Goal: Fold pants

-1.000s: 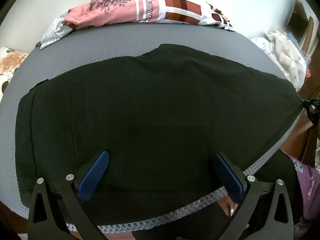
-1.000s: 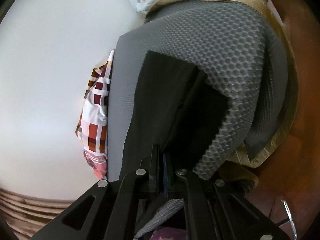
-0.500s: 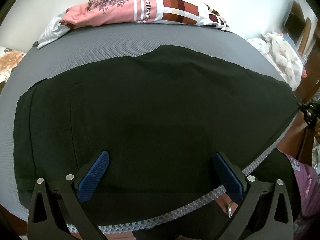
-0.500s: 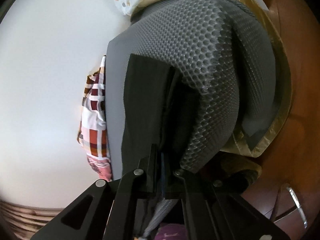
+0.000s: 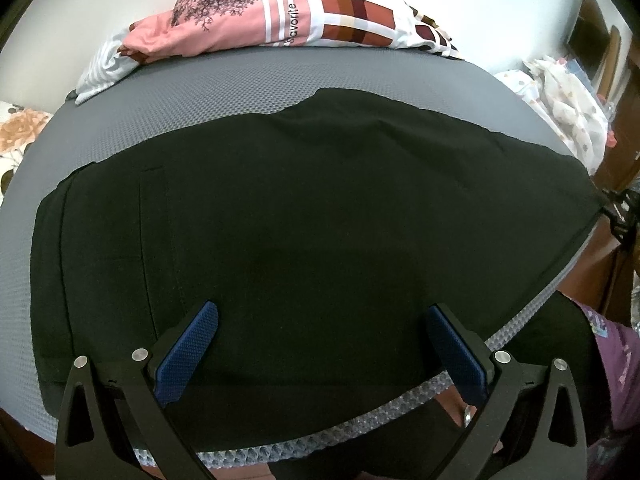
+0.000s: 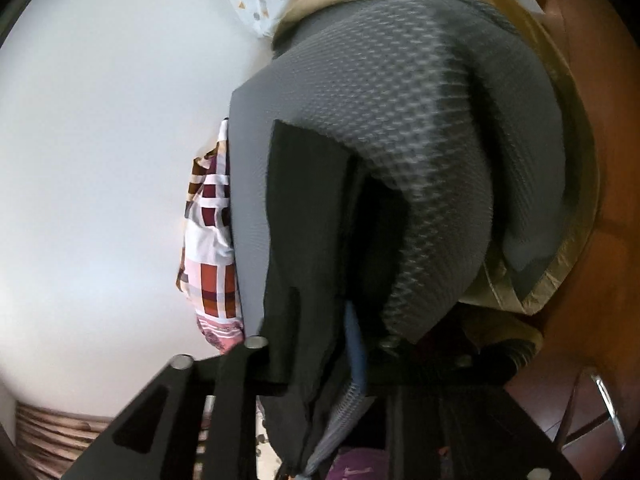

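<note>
Black pants lie spread flat across the grey mesh mattress, waistband at the left, legs running to the right edge. My left gripper hovers open over the pants' near edge, its blue pads wide apart with nothing between them. At the mattress's right corner, my right gripper is at the hem end of the pants. Its jaws are opening; the black cloth hangs loosely between them beside a blue pad. The same gripper shows small in the left wrist view.
A pink and checked folded blanket lies along the mattress's far edge by the white wall. White dotted bedding is piled at the far right. A hand with a ring and purple clothing are near the front edge. Wooden bed frame borders the corner.
The right gripper's jaws, earlier shut on the pants' hem, have parted and the cloth now hangs slack between them. The left gripper has stayed put.
</note>
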Motion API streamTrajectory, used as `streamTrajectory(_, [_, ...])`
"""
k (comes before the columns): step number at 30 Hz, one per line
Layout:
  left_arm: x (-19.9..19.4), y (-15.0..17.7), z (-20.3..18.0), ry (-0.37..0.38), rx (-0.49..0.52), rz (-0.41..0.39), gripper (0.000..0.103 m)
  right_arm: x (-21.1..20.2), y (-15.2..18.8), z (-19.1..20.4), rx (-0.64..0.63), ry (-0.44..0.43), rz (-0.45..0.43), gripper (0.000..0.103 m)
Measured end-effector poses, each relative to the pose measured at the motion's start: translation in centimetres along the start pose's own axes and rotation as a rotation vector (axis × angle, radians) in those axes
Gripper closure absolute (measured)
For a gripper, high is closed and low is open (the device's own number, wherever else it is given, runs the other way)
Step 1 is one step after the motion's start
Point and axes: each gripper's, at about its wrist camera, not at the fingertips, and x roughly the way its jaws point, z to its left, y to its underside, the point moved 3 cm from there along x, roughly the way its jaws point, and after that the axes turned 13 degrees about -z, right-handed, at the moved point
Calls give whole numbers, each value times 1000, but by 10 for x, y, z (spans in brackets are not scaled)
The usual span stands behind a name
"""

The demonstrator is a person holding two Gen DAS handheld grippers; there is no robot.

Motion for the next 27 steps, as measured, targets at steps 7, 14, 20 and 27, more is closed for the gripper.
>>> streamTrajectory(7, [0,-1,2,6,-13,3,0,18,14,25,-134,56,35,98])
streamTrajectory(14, [0,0,1,-2,5,-1,0,-1,16,9,-108,32,51,98])
streamTrajectory(20, [0,-1,2,-3,3,2,0,4,9,-13,-18,-29,27,95])
streamTrajectory(27, [1,1,0,-11,13,-4,0,7,-7,-5,-79,23,11,98])
